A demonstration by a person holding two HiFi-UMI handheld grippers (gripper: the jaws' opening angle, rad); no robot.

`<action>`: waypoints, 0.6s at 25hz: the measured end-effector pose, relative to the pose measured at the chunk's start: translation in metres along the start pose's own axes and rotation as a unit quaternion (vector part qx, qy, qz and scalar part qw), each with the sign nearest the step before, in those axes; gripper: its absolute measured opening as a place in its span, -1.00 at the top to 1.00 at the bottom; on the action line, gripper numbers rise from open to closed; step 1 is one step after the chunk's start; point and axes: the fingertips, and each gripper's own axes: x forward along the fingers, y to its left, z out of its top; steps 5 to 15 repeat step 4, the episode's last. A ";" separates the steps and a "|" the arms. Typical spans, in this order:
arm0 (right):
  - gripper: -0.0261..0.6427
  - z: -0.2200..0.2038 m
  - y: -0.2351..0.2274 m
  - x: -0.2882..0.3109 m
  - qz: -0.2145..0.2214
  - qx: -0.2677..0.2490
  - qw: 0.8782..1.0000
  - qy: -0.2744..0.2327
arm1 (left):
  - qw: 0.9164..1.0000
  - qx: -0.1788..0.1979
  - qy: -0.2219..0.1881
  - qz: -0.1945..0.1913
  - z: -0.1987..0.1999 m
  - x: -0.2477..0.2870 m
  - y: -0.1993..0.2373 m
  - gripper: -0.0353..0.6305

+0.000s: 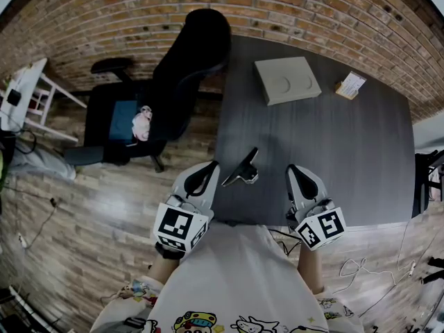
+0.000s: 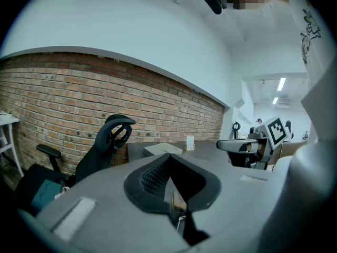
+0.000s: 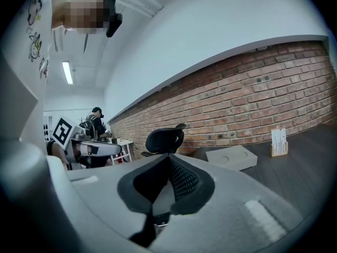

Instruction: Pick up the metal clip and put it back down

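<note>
Brick wall (image 1: 291,5) backs a dark grey table (image 1: 361,158) standing on pale wood flooring (image 1: 104,207), with a black office chair (image 1: 187,61) at the table's 10 o'clock. A beige tray (image 1: 286,80) lies toward 12 o'clock and a small card stand (image 1: 350,85) at 1. Near the 6 o'clock edge the metal clip (image 1: 241,169) rests on the tabletop, between the left gripper (image 1: 208,171) and the right gripper (image 1: 295,173). Both grippers are empty, their jaws pressed together.
</note>
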 end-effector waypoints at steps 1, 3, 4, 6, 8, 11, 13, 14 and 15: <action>0.92 0.000 0.000 0.000 0.000 0.000 1.000 0.000 | 1.000 0.000 0.000 0.000 0.000 0.000 0.000 0.87; 0.92 0.000 0.000 0.001 0.000 0.000 1.000 0.000 | 1.000 0.000 0.000 0.000 0.000 0.000 0.001 0.87; 0.92 0.001 0.001 0.002 0.000 0.000 1.000 0.000 | 1.000 0.000 0.000 0.000 0.000 0.000 0.002 0.87; 0.92 0.001 0.001 0.002 0.000 0.000 1.000 0.000 | 1.000 0.000 0.000 0.000 0.000 0.000 0.002 0.87; 0.92 0.001 0.001 0.002 0.000 0.000 1.000 0.000 | 1.000 0.000 0.000 0.000 0.000 0.000 0.002 0.87; 0.92 0.001 0.001 0.002 0.000 0.000 1.000 0.000 | 1.000 0.000 0.000 0.000 0.000 0.000 0.002 0.87; 0.92 0.001 0.001 0.002 0.000 0.000 1.000 0.000 | 1.000 0.000 0.000 0.000 0.000 0.000 0.002 0.87; 0.92 0.001 0.001 0.002 0.000 0.000 1.000 0.000 | 1.000 0.000 0.000 0.000 0.000 0.000 0.002 0.87; 0.92 0.001 0.001 0.002 0.000 0.000 1.000 0.000 | 1.000 0.000 0.000 0.000 0.000 0.000 0.002 0.87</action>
